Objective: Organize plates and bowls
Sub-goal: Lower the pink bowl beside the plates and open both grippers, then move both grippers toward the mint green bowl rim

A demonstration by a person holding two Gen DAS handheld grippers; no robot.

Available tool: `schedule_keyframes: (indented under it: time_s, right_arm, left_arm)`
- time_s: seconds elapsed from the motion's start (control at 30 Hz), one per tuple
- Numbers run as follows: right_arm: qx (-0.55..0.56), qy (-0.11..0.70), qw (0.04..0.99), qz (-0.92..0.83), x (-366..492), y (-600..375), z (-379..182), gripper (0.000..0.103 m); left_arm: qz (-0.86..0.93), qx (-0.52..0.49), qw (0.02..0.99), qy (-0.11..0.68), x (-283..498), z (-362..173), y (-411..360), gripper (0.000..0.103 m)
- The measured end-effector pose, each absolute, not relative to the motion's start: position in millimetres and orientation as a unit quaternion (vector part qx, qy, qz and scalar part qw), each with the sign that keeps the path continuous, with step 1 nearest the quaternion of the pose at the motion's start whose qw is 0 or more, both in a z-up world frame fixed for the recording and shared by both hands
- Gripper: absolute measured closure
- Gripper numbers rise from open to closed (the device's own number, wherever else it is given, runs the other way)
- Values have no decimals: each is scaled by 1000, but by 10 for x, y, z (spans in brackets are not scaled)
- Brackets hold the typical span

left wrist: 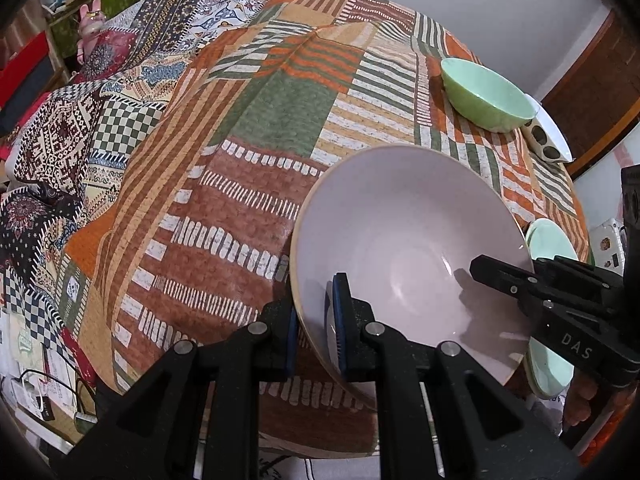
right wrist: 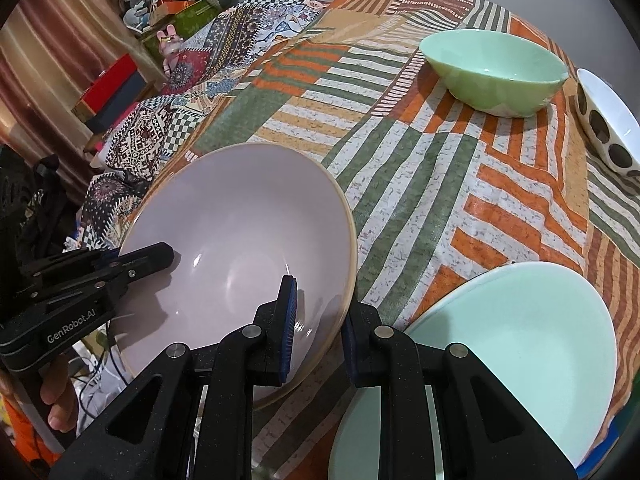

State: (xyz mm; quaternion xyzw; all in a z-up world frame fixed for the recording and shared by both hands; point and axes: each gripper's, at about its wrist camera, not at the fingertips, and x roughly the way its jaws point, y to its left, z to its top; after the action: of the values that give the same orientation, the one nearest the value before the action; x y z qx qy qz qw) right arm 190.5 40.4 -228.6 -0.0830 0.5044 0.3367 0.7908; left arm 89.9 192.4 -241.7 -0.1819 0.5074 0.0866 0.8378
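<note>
1. A wide pale lilac bowl (left wrist: 408,256) with a tan rim is gripped from two sides, over the near edge of a table covered in a patchwork tablecloth (left wrist: 248,184) of orange, green and cream stripes.
2. The left gripper (left wrist: 316,328) is clamped on the bowl's left rim: one blue-padded finger sits inside the wall, the other outside it.
3. The right gripper (right wrist: 320,328) is clamped on the bowl's right rim in the same way, one pad inside and one pad outside.
4. In the left wrist view the right gripper reaches in from the right edge of the frame, its black finger lying over the bowl's inner wall.
5. In the right wrist view the left gripper comes in from the left, with part of a hand (right wrist: 56,396) below it.
6. Whether the bowl's base touches the cloth cannot be told; it looks slightly tilted.
7. Just right of the lilac bowl, at the near right edge of the table, lies a mint green plate (right wrist: 520,344); it appears to sit on a second plate of the same colour.
8. A light green bowl (right wrist: 496,72) stands upright near the far right edge, well apart from the lilac bowl.
9. Just beside it, at the right edge, stands a white bowl with dark spots (right wrist: 608,128).
10. Beyond the table's left edge lie patterned fabrics (left wrist: 80,128), and a pink rabbit figure (left wrist: 90,24) stands farther back.
</note>
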Motion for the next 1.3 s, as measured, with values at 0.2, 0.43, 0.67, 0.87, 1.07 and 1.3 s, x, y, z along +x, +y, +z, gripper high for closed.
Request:
schedule_keyframes:
  time_s: [0.2,0.43,0.67,0.87,1.07,1.3]
  right_arm:
    - [-82,506,786,346,1861,377,-2282,82]
    - [-67,485,800,347,1822,173,-2118,76]
    - [-35,459,821,339,1820,-175,-1862,71]
    - [-8,419,847,326,1809,-479,-1570,65]
    - [7,381,871,309,1847,-736,-1323,56]
    - [16,353,890,287,2011,-963,-1119,48]
  left_arm:
    - [88,-194,829,517,855,-2466,1923,89]
    - [99,-189,830,516,762,-2344,1905,85]
    - [107,-166,856,477,718,-1944,1810,68]
    - [92,-143,887,430,827,-1515,1594,57]
    - [76,-116,907,397,1018,-1210,1394,46]
    - [56,-88,921,376,1359,-990,1191,39]
